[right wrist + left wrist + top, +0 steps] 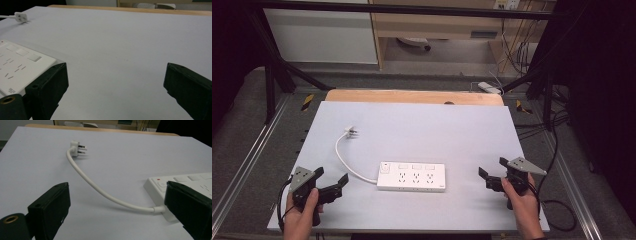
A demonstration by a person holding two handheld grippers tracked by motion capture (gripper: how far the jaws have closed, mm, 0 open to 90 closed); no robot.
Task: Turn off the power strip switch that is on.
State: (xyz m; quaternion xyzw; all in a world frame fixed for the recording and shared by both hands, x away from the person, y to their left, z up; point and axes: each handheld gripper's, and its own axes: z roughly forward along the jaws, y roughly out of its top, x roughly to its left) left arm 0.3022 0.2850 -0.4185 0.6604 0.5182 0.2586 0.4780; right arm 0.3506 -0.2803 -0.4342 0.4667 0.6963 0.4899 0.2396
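Both grippers, left gripper (333, 184) and right gripper (493, 172), gape wide and empty; the power strip (412, 176) lies between them, its plug (351, 132) beyond the left. Approach level, square to the strip's ends.

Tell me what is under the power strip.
The power strip lies flat on the white table. Its underside is hidden, so anything beneath it cannot be seen.

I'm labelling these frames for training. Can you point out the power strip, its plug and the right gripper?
power strip (412, 176): high view, middle of its top face.
plug (75, 147): left gripper view, its white body behind the prongs.
right gripper (492, 172): high view, midway between its open fingertips.
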